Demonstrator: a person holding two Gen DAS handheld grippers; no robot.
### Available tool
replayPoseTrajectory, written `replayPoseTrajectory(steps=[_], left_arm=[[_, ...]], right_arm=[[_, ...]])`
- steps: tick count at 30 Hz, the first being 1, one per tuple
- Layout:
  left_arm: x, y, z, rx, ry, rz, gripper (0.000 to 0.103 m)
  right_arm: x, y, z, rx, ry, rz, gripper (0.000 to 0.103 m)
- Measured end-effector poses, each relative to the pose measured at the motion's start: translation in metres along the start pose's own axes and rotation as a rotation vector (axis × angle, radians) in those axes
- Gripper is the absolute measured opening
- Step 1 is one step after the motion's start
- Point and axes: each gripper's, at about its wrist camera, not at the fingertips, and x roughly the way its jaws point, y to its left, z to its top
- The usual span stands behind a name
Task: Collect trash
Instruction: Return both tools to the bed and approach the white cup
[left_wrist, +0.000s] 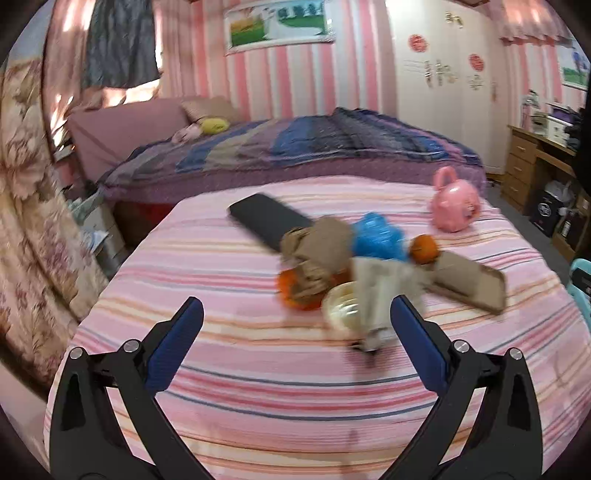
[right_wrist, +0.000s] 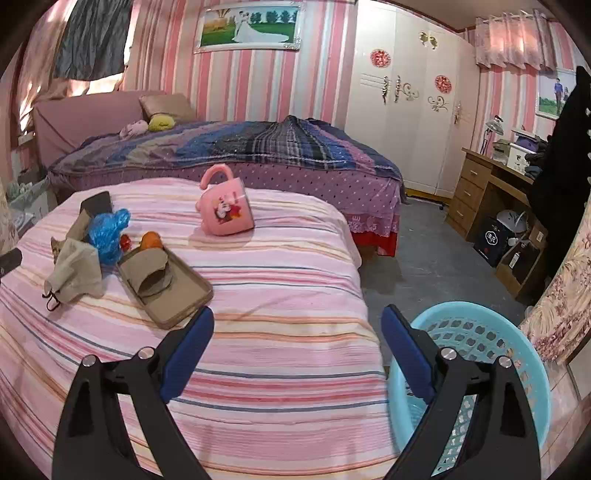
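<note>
Blue basket (right_wrist: 476, 354) (beside striped bed (right_wrist: 277, 280)); pink mug (right_wrist: 226, 210) behind trash pile (right_wrist: 110, 254).

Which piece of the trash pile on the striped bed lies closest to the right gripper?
The flat cardboard tray, its corner almost reaching the open right gripper. The beige cloth, blue plastic bag and orange lie farther left.

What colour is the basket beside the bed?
Light blue basket, perforated wall; clearest in the right wrist view.
</note>
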Motion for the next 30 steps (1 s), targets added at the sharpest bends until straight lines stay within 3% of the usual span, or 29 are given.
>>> replayPoseTrajectory(steps=[3, 6, 9, 12, 19, 24, 30], left_arm=[[0.011, 0.017, -0.004, -0.041, 0.042, 0.024, 0.098], [0.02, 0.029, -0.007, -0.093, 0.08, 0.001, 0.098], [0.03, 0.029, -0.01, -0.12, 0.13, -0.037, 0.098], [0.038, 0.023, -0.013, -0.109, 0.153, -0.024, 0.098], [0.06, 0.002, -0.011, -0.063, 0.179, -0.009, 0.097], [0.064, 0.0, -0.004, -0.14, 0.187, -0.069, 0.097], [0.057, -0.025, 0.0, -0.121, 0.167, -0.114, 0.097]], right_arm=[[0.004, 0.003, -0.001, 0.008, 0.018, 0.012, 0.09], [0.008, 0.003, -0.001, 0.032, 0.034, 0.029, 0.09], [0.012, 0.004, -0.001, 0.038, 0.042, 0.025, 0.09], [0.017, 0.006, -0.002, 0.038, 0.053, 0.022, 0.09], [0.022, 0.005, -0.002, 0.046, 0.068, 0.022, 0.09], [0.025, 0.007, -0.002, 0.022, 0.075, 0.017, 0.09], [0.028, 0.005, -0.001, 0.014, 0.079, 0.0, 0.09]])
